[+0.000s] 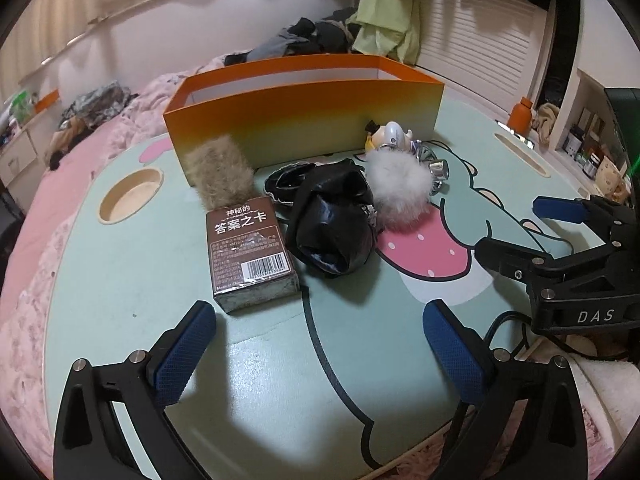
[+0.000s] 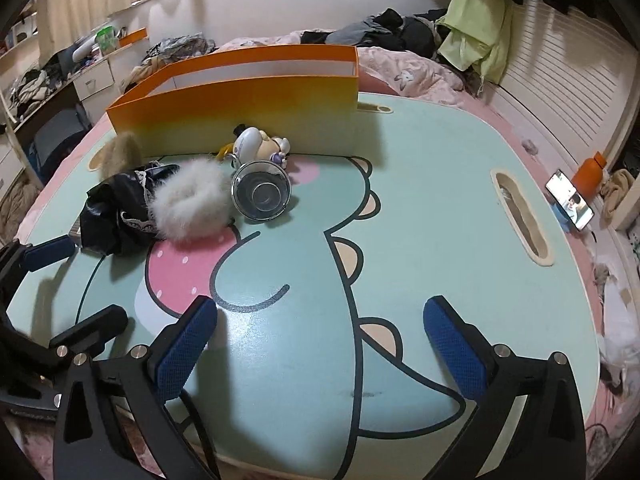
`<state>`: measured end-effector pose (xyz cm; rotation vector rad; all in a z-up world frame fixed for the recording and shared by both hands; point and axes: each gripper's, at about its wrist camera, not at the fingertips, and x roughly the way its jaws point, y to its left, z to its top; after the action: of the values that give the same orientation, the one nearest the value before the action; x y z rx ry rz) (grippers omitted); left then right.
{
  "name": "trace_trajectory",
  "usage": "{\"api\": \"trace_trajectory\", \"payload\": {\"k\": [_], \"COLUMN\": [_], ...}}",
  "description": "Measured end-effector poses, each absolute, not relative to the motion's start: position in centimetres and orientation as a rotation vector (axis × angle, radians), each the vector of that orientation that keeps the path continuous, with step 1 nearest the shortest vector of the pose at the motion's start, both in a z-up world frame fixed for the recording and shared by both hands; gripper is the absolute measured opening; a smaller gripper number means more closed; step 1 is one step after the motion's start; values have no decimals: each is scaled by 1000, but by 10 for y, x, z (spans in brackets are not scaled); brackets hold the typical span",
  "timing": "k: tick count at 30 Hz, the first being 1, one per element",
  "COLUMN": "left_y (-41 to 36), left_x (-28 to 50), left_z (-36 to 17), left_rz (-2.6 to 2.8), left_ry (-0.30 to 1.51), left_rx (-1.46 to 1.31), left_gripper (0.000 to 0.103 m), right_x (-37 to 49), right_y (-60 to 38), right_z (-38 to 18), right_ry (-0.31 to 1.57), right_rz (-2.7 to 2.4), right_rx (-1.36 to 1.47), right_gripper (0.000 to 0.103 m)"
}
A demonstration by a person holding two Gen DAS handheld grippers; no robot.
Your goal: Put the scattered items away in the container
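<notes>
Left claw [image 1: 316, 336]: I see its blue textured pads spread wide, empty.
Right claw [image 2: 320, 332]: likewise gaping, nothing held.
Container [image 1: 304, 108]: orange card box, far edge of the counter [image 1: 160, 264].
Items: brown card pack [image 1: 250, 256], crumpled black bag [image 1: 332, 220], white fluffy pompom [image 1: 400, 188], just before the box.

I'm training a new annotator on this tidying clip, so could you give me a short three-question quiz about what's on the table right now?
1. True or false: the brown card box with the barcode already lies inside the orange cardboard container.
2. Which item touches the fluffy white pompom on its left in the right wrist view: A the crumpled black plastic bag, B the orange bottle, C the phone?
3. Fill in: the jaws of the left gripper and right gripper are both ____.

Key: 1 false; 2 A; 3 open, nothing between them.
</notes>
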<state>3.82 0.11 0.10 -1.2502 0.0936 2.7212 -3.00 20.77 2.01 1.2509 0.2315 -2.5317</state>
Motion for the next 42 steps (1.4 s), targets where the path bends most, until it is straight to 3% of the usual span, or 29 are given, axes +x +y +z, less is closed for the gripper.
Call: {"api": "trace_trajectory", "payload": {"k": [20,26,27,30,35,37,42], "left_y": [5,-12,-16,-30,-49,-48,-45], "left_x": [45,53,53,49,29,25,15], "left_z": [1,23,28,35,29,25,20], "left_rz": [2690,2701,2714,2737,2722,2718,2730], "left_ry": [121,65,66,51,-76,-70,-76], "left_rx": [-1187,-1042,-1021,-1004,-1082,-1102,-1129], "left_gripper": [103,97,96,79,71,57,56], "right_x": [-30,-24,-24,-25,-25,-25,-25], "right_y": [199,201,202,202,200,199,199], "right_z": [19,18,18,18,19,19,19], "right_ry": [291,277,272,260,264,264,264], "right_rz": [-2438,-2455,-2460,-2471,-2472,-2472,-2472], "right_rx": [1190,1141,1141,1146,1147,1147,1147], "right_gripper": [103,103,103,103,103,103,103]}}
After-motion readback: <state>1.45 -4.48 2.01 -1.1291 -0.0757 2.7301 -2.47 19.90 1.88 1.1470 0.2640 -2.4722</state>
